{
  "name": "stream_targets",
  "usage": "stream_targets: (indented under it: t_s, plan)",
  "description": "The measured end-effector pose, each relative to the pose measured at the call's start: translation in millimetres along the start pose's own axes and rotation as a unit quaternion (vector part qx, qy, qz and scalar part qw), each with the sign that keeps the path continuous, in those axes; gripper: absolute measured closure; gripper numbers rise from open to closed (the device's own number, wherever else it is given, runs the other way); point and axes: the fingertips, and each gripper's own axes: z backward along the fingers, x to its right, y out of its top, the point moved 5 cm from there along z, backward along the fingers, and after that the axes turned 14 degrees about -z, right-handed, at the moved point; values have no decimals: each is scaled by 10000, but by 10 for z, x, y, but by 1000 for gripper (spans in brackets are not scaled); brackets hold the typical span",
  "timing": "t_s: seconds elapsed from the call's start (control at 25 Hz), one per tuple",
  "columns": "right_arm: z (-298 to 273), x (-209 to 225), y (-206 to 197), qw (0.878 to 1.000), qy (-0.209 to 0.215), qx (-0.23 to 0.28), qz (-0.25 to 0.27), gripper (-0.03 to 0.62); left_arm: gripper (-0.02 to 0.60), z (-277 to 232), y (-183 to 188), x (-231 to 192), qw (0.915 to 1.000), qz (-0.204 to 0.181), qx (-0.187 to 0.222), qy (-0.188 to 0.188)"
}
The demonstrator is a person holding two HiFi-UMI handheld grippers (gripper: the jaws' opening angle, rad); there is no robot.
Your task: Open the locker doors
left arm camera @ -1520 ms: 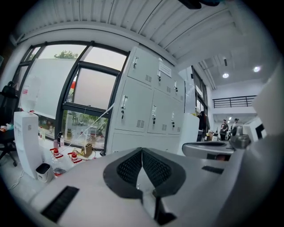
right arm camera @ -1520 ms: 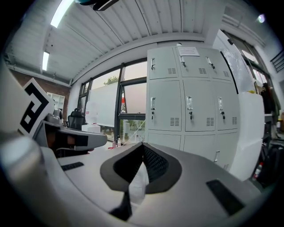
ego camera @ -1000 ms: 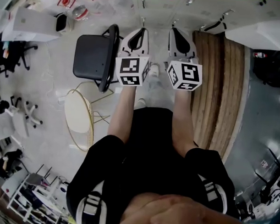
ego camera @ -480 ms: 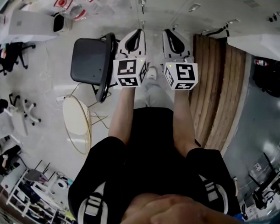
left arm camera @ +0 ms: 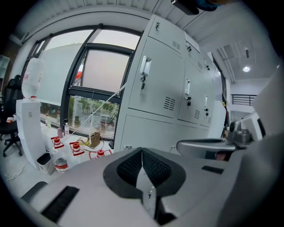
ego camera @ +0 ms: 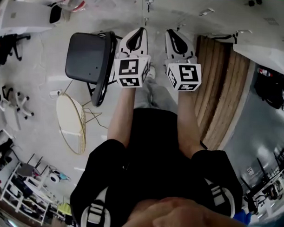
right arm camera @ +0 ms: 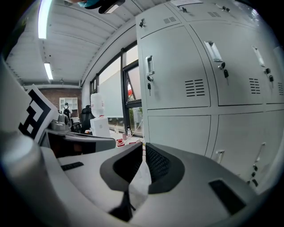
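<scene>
L hand-held gripper [left arm camera: 142, 150], R hand-held gripper [right arm camera: 144, 146] shut; locker doors [right arm camera: 177, 66] closed.

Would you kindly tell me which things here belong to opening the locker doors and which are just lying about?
For the job: lockers, door handle, left gripper, right gripper (both shut, empty).
Lying about: chair, round side table, water dispenser, red-capped bottles.

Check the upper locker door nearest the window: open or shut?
Shut. In the right gripper view the door sits flush, level with the neighbouring door, and a key hangs below its handle.
</scene>
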Motion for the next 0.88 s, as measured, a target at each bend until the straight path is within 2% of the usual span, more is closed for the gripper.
stream_targets:
  t_s: [0.2,0.4,0.56,0.88]
  plan:
    - [-227,137,-208,9993,-127,-312,-140,574,571,-152,-120,-104,9999,-92,-67,-68]
    - [-535,232,-395,9981,-172,-586,-70,574,571,-378,-332,-272,9997,117,-217,-30]
    - [-823,309,-519,9971,-131,-752,-37,573,571,-636,-459,-320,9993,143,-308,-121]
    - [-1143,577,-978,9941,-158,-1063,-129,539,571,-1003,-950,-297,9980,193,-583,-119]
